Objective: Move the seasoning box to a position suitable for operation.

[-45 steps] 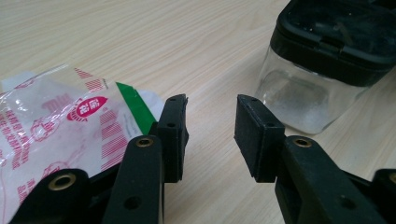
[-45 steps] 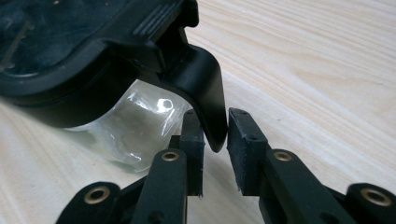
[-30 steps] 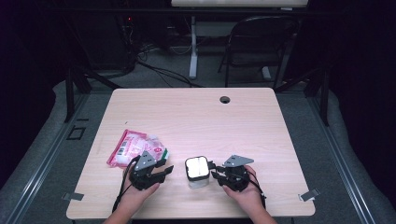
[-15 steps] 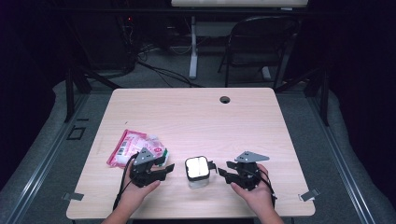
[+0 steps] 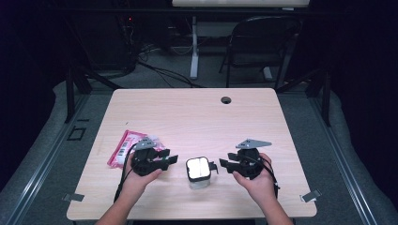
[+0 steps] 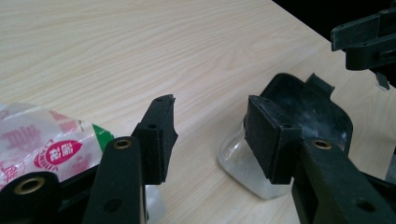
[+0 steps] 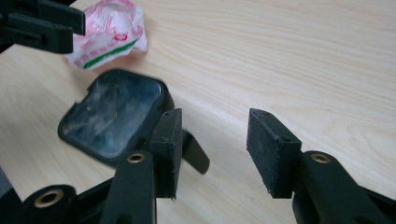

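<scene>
Grippers flanking a lidded clear container

Container position: a small clear plastic container [image 5: 199,174] with a black-rimmed lid [image 7: 114,114] stands upright near the front edge of the wooden table [image 5: 197,117], between the two hands and touching neither gripper. In the right gripper view, the lid shows a square shape with rounded corners and a small tab at one side.

Left gripper [image 5: 170,159]: held in the person's left hand [image 5: 136,180], just left of the container and pointing toward it. Its jaws have just been closing slightly, yet they stand apart with nothing between them. In the left gripper view, the container [image 6: 261,163] lies behind the right-hand jaw, partly hidden by it.

Right gripper [image 5: 224,164]: held in the person's right hand [image 5: 258,183], just right of the container and pointing toward it. Its jaws have just been closing slightly and stand wide apart, empty.

Other item: a pink and white snack packet [image 5: 127,146] with a green stripe lies flat on the table behind the left gripper, apart from the container.
</scene>
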`<state>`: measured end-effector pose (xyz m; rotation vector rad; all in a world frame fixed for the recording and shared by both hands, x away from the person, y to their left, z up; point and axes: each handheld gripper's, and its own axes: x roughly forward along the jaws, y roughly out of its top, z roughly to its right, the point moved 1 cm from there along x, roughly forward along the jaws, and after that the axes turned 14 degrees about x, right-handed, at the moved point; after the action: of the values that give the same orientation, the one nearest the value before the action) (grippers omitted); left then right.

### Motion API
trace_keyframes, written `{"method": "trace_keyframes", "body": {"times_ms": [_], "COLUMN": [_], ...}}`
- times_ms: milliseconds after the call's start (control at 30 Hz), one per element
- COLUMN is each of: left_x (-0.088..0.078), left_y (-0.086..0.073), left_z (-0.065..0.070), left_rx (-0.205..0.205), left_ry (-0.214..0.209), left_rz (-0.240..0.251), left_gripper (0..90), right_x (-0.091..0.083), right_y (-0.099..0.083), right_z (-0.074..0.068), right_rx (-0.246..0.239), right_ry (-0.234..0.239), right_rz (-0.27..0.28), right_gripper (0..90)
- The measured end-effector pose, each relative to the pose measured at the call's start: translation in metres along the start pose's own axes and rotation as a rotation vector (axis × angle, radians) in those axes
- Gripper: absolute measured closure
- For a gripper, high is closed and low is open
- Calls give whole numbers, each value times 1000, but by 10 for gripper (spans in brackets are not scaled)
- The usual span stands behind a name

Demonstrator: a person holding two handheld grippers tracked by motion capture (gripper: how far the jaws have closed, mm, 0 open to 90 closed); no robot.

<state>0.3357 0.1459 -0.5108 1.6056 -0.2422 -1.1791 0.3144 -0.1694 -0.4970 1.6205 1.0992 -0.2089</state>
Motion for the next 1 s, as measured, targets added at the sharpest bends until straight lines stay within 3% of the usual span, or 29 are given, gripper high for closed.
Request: {"method": "trace_keyframes", "body": {"times_ms": [133, 200, 267, 300, 333, 500, 633, 1000], "left_x": [7, 11, 13, 13, 13, 13, 15, 19], "left_y": [8, 10, 9, 9, 6, 0, -7, -11], "left_z": [2, 2, 4, 6, 11, 16, 19, 28], "left_rx": [5, -13, -21, -11, 31, 50, 48, 81], "left_ry": [4, -25, -25, -16, -5, -5, -36, -80], "left_rz": [-12, -13, -16, -13, -18, -48, -71, -114], "left_gripper": [502, 544, 602, 635, 678, 757, 820, 859], "right_x": [4, 6, 8, 10, 11, 12, 15, 20], "right_y": [7, 10, 11, 10, 7, 0, -3, -7], "right_z": [-7, -11, -13, -15, -18, -21, -18, -19], "right_rx": [39, 53, 65, 72, 91, 69, 110, 121], "right_ry": [56, 65, 64, 74, 71, 45, 56, 61], "right_rz": [-35, -53, -56, -49, -37, -22, -38, -51], "right_gripper": [629, 662, 710, 742, 792, 825, 837, 841]}}
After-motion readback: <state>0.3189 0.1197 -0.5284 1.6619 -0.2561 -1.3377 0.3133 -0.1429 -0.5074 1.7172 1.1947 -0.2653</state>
